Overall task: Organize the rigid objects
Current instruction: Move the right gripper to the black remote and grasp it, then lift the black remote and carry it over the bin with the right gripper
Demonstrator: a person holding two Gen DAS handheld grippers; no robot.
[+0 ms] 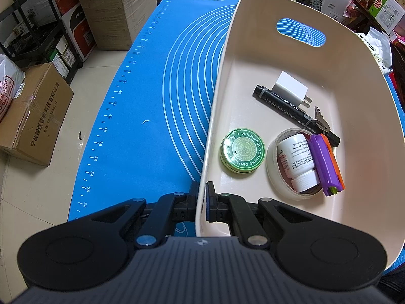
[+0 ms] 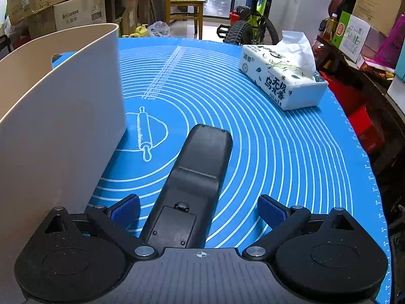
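Left tongs (image 1: 202, 192) clamped on the near wall of the cream bin (image 1: 291, 58), one pad outside, one inside, rim pinched between them. Right tongs (image 2: 200, 210) spread wide, gripping nothing; black remote (image 2: 195, 185) lies back-side up on the blue mat (image 2: 278, 152) between the blue pads (image 2: 272, 211), neither pad touching it. Remote sits just beside the bin's outer wall, not in it. Inside the bin: green round tin (image 1: 242, 150) near the left wall, tape roll (image 1: 291, 163) with a white bottle (image 1: 298, 163) lying in its ring, purple and orange tool (image 1: 326, 163) leaning on the roll, black marker (image 1: 293, 111) diagonal, white charger plug (image 1: 291, 86) behind it, keys (image 1: 319, 121) by the marker's lower end. Tissue pack (image 2: 281, 78) stands at the far right of the mat, well apart from the remote. Mat covers the counter.
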